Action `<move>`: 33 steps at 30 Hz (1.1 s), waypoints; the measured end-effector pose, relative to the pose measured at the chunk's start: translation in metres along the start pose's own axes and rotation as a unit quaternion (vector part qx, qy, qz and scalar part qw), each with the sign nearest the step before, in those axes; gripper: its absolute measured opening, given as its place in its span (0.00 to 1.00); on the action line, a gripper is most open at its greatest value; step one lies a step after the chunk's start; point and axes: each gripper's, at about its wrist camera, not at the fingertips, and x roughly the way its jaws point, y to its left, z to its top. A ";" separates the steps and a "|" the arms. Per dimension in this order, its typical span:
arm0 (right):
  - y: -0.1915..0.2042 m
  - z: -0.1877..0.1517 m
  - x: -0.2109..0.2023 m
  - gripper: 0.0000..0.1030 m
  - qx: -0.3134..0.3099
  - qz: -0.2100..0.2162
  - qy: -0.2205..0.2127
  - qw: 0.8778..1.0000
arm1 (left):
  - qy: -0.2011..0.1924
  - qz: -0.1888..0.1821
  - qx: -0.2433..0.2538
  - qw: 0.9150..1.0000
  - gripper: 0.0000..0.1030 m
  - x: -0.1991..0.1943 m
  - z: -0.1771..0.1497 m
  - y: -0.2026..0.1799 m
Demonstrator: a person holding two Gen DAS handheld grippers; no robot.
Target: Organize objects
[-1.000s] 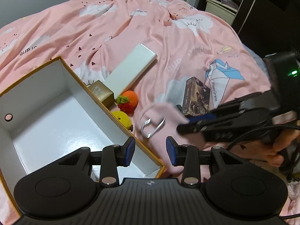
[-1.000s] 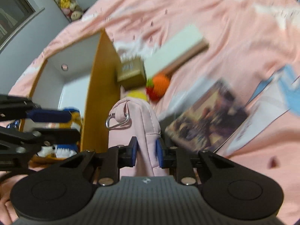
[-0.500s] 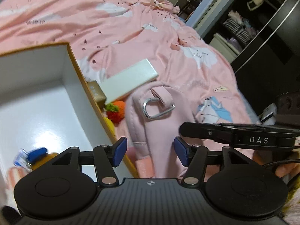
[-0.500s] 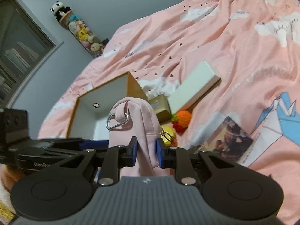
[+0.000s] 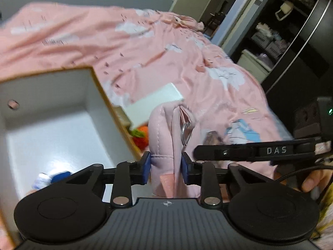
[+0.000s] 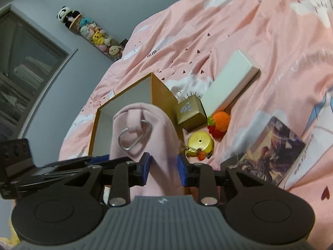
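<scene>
The big open cardboard box with white inside and orange-brown rim (image 5: 97, 79) lies on the pink bed cover with white clouds (image 5: 145, 48), to the left of the left jaws. Inside it I see only one small blue and white thing (image 5: 52, 178), blurred, so I judge the task is at an early stage.

Most things are not yet in the box. The long flat white box (image 6: 231, 79), the picture-printed card box (image 6: 272, 152), the small gold cube box (image 6: 190, 112), the orange and red crocheted fruit (image 6: 219, 121) and the yellow round toy (image 6: 200, 142) all lie on the cover, ahead and to the right of the right jaws.

The soft pink fabric pouch with a silver carabiner (image 5: 166, 137) is in the air, beside the box rim. The left gripper (image 5: 165, 167) has its blue pads pressed on both sides of the pouch, so it grasps it. The right gripper (image 6: 162, 169) has the same pouch between its pads; it seems looser, with some gap, and I cannot tell if it really clamps.

Both grippers point forward and meet at the pouch, the right one crossing in front of the left; it looks like a handover.
</scene>
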 end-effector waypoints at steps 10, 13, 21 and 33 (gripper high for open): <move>0.004 -0.027 0.042 0.35 -0.106 -0.096 0.126 0.982 | -0.031 0.100 0.016 0.994 0.31 -0.039 -0.004 0.012; 0.004 -0.047 0.065 0.35 -0.135 -0.118 0.168 0.969 | -0.025 0.115 0.007 0.993 0.31 -0.038 -0.011 0.019; 0.013 -0.054 0.082 0.34 -0.162 -0.132 0.156 0.965 | 0.006 0.142 -0.006 0.990 0.31 -0.030 -0.030 0.035; 0.043 -0.062 0.114 0.02 -0.159 -0.066 0.194 0.966 | 0.011 0.156 -0.011 0.988 0.31 -0.035 -0.032 0.045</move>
